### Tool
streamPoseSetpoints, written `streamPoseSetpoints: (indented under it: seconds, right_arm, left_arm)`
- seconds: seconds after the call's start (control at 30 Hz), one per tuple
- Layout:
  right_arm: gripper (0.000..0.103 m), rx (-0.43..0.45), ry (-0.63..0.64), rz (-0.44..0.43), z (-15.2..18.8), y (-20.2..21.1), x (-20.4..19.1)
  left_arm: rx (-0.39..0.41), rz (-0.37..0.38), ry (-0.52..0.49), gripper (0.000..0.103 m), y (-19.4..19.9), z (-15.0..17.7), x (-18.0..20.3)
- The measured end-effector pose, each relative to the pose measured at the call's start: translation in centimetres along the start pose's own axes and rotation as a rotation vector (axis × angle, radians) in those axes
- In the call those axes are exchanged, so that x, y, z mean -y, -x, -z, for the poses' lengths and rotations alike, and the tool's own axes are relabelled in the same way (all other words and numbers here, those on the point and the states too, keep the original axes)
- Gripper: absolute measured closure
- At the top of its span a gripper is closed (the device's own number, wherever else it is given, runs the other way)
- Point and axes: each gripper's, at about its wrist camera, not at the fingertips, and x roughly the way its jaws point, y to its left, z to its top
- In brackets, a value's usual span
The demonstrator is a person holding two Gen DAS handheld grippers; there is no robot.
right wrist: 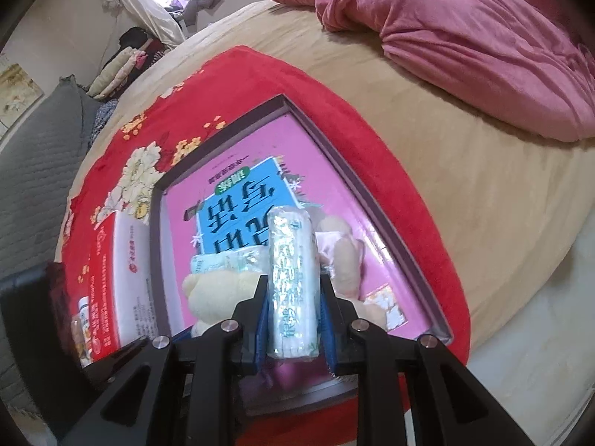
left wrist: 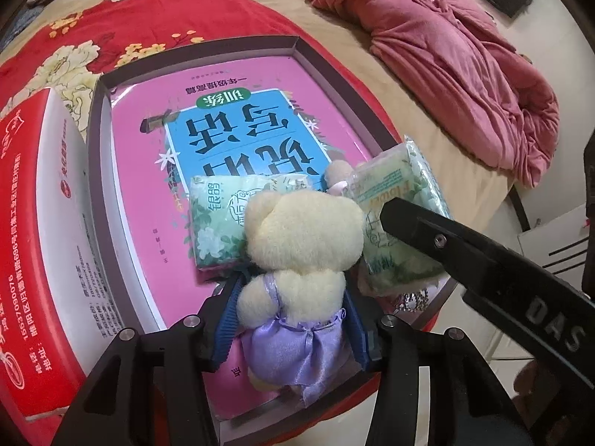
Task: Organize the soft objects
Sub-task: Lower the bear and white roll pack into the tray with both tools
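Here the left hand-held gripper [left wrist: 292, 310] clamps the plush bear [left wrist: 297, 256], the right hand-held gripper [right wrist: 293, 319] a tissue pack [right wrist: 293, 286]

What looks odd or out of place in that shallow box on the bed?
The printed pink and blue book filling the grey-rimmed box is the only stiff thing there. Over it the left gripper holds a cream plush bear in a lilac satin dress, and the right gripper a green tissue pack. Nothing looks spilled or torn.

Red floral blanket [left wrist: 122, 26] spread on tan bed [right wrist: 465, 193]. Crumpled pink quilt [left wrist: 457, 74] at far side. Red-and-white carton [left wrist: 33, 223] just left of the box. Grey pillow [right wrist: 41, 156], folded clothes [right wrist: 122, 63] by wall.
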Motion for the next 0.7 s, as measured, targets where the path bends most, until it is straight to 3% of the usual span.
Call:
streamPoseSetpoints:
  seconds: [0.3, 0.57, 0.7]
  right_arm:
    - [0.078, -0.016, 0.025, -0.06, -0.6, -1.2, -0.3]
    - [0.077, -0.028, 0.087, 0.014, -0.5, -0.5, -0.8]
    - [0.064, -0.015, 0.116, 0.077, -0.3, 0.1, -0.9]
  left_arm:
    - [0.005, -0.006, 0.008, 0.05, 0.2, 0.0, -0.1]
    - [0.002, -0.015, -0.002, 0.049, 0.0, 0.1, 0.1]
    - [-0.001, -0.018, -0.001, 0.049, 0.0, 0.0, 0.2]
